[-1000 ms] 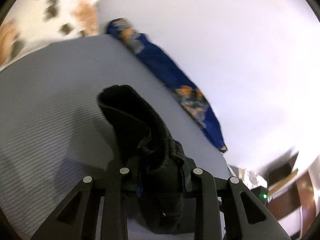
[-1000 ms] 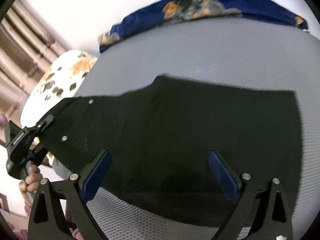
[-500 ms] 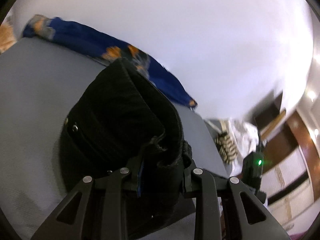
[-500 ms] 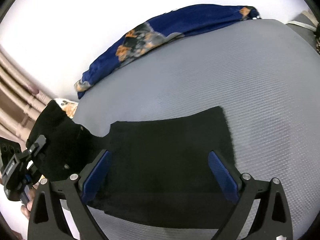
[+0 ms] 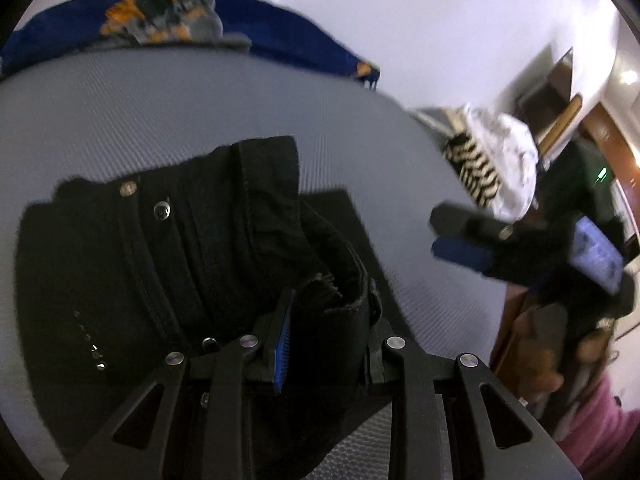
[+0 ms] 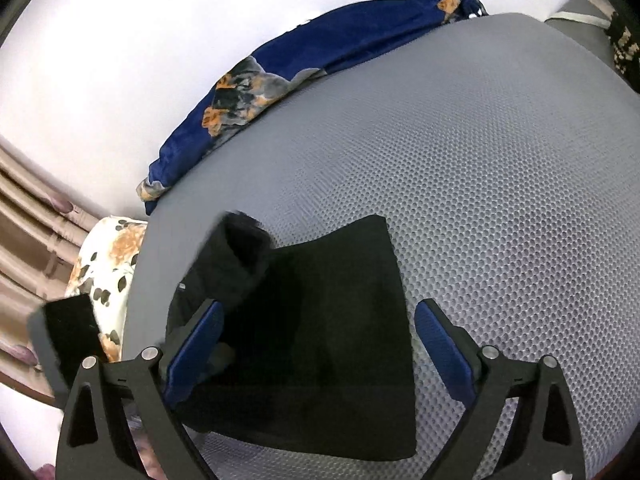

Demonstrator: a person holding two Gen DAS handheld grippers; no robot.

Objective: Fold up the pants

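Note:
Black pants (image 5: 180, 260) lie on a grey mesh mattress (image 5: 120, 112). My left gripper (image 5: 324, 320) is shut on a bunched edge of the pants near the waistband, whose metal buttons show. That held end drapes over a flat lower layer of the same cloth. In the right wrist view the pants (image 6: 340, 380) form a folded dark patch, with the raised end at its left. My right gripper (image 6: 318, 312) hovers open over that patch, blue pads wide apart and nothing pinched. It also shows blurred at the right of the left wrist view, as the right gripper (image 5: 448, 232).
A blue flowered blanket (image 6: 280, 76) lies along the mattress's far edge by the white wall. A flower-print pillow (image 6: 104, 268) and curtains (image 6: 24, 240) are at left. Striped and white cloths (image 5: 476, 172), wooden furniture and a pink sleeve (image 5: 592, 440) are at right.
My left gripper has swung across the mattress with the waist end, laying it over the other half of the pants. The right gripper stayed open and drifted sideways.

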